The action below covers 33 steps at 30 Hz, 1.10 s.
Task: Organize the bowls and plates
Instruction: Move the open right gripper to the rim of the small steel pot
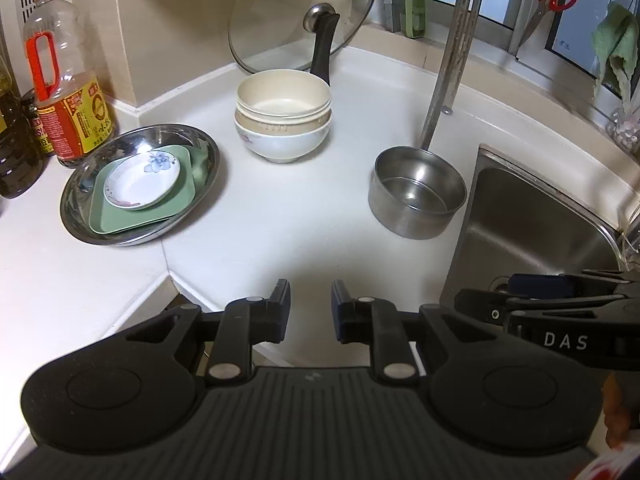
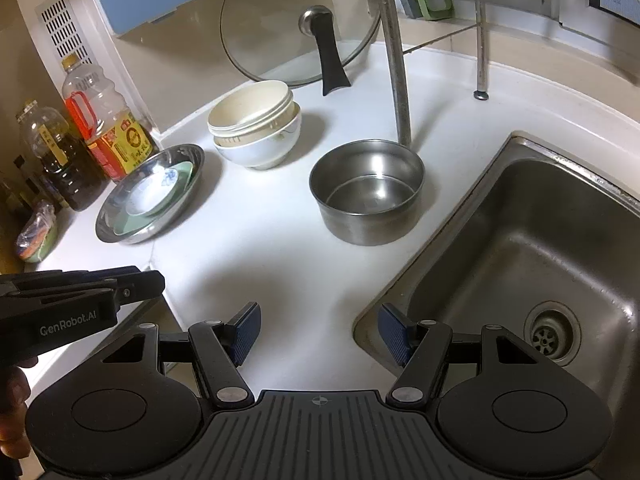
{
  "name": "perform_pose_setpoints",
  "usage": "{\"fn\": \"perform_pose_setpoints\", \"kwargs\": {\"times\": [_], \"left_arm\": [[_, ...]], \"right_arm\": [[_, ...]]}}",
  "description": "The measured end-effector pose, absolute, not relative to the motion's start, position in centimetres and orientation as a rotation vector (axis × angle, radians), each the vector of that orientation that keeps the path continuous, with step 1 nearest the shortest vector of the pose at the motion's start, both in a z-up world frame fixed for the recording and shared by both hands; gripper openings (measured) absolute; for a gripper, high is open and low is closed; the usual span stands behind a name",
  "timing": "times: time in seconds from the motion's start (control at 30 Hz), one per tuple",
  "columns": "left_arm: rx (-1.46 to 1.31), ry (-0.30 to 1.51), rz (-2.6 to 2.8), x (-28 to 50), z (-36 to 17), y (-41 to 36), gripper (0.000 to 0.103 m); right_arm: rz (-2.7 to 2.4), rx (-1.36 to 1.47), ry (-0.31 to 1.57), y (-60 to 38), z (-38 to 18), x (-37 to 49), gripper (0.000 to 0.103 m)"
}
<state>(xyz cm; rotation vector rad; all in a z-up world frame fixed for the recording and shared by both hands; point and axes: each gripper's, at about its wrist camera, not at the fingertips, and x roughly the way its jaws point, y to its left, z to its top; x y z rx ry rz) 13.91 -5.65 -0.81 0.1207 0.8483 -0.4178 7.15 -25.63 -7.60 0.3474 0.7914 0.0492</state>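
Note:
A steel plate (image 1: pixel 80 204) at the left of the white counter holds a green square plate (image 1: pixel 120 220) with a small white flowered dish (image 1: pixel 142 184) on top. Behind the middle stands a stack of cream and white bowls (image 1: pixel 284 116). A steel bowl (image 1: pixel 416 192) sits alone beside the sink. My left gripper (image 1: pixel 311 312) hovers over the counter's near edge, its jaws a little apart with nothing between them. My right gripper (image 2: pixel 320 330) hangs over the sink's near corner, wide open and holding nothing. The steel bowl (image 2: pixel 366 192) lies ahead of it, the bowl stack (image 2: pixel 256 124) further back left.
Oil and sauce bottles (image 1: pixel 68 92) line the left wall. A glass lid (image 1: pixel 300 16) and a black pan handle (image 1: pixel 324 48) lean at the back. The faucet pipe (image 1: pixel 448 60) rises behind the steel bowl. The steel sink (image 2: pixel 540 260) fills the right side.

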Motion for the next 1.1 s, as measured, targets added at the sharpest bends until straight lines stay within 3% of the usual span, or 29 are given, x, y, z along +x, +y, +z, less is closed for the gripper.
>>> {"fn": "perform_pose_setpoints", "kwargs": {"times": [1.1], "left_arm": [[0.12,0.865,-0.546,19.0,-2.9,-10.3,0.019]], "right_arm": [[-0.097,0.392,0.764,-31.4,-9.7,10.8,0.065]]}}
